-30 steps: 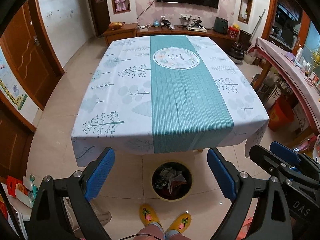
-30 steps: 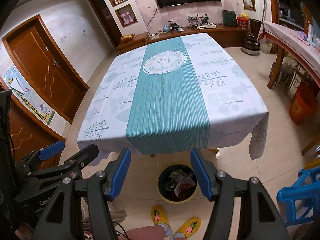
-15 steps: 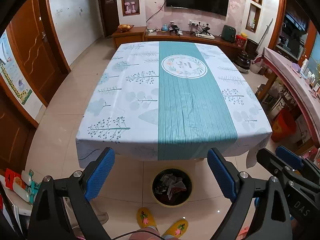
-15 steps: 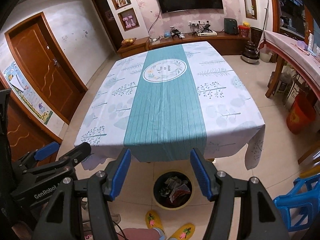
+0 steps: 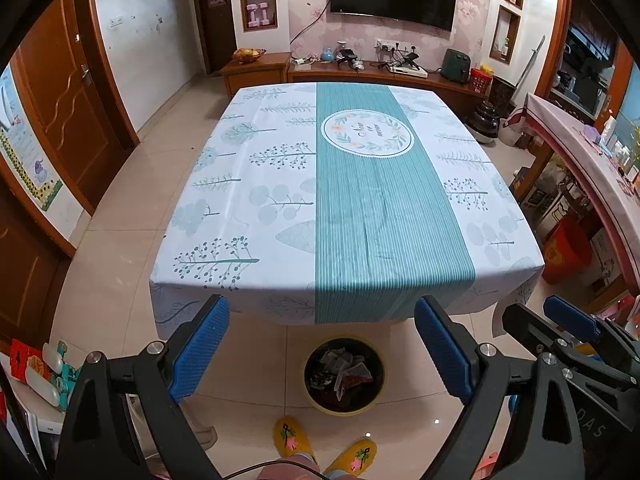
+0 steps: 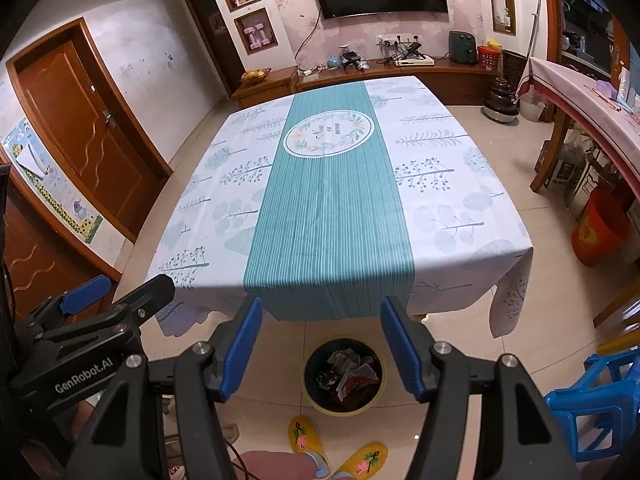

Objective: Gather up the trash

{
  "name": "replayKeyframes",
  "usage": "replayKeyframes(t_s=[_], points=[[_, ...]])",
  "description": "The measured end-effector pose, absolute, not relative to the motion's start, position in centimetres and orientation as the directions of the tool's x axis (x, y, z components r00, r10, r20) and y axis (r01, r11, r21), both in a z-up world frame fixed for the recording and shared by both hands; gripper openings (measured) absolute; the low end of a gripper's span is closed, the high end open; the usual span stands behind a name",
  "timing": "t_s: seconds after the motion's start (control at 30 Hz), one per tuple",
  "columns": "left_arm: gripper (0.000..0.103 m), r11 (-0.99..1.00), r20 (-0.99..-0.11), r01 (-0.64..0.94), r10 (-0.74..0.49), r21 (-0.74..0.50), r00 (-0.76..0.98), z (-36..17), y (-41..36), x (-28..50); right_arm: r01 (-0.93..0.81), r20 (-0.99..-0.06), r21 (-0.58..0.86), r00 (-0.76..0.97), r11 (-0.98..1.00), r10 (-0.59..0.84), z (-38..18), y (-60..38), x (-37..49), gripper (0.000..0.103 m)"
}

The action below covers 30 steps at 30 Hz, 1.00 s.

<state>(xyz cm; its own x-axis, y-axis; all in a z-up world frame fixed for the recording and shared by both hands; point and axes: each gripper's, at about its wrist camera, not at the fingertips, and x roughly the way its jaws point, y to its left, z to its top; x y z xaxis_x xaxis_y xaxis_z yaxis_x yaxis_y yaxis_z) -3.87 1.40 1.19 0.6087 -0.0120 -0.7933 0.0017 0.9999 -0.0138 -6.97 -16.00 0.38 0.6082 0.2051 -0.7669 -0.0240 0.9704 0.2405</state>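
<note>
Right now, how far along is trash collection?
Looks done or nearly: the tablecloth shows no litter, and the trash bin on the floor by the table's near edge already holds wrappers. In hand: nothing; left gripper and right gripper are both open and empty. Left: no loose trash visible from these views.

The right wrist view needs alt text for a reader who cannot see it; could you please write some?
Round dark trash bin with a yellow rim, holding crumpled wrappers, stands on the tiled floor before a table under a white-and-teal leaf-print tablecloth. The open, empty blue-padded right tool frames it; the left tool is beside it, above yellow slippers.
</note>
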Motion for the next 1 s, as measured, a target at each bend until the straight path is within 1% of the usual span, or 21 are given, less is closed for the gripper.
replayKeyframes(t_s=[1.0], points=[[0.093, 1.000, -0.787, 0.011, -0.016, -0.012, 0.616, 1.02, 0.79, -3.14, -0.032, -0.756, 0.231, 0.623, 0.972, 0.200, 0.61, -16.46, -6.36, 0.062]])
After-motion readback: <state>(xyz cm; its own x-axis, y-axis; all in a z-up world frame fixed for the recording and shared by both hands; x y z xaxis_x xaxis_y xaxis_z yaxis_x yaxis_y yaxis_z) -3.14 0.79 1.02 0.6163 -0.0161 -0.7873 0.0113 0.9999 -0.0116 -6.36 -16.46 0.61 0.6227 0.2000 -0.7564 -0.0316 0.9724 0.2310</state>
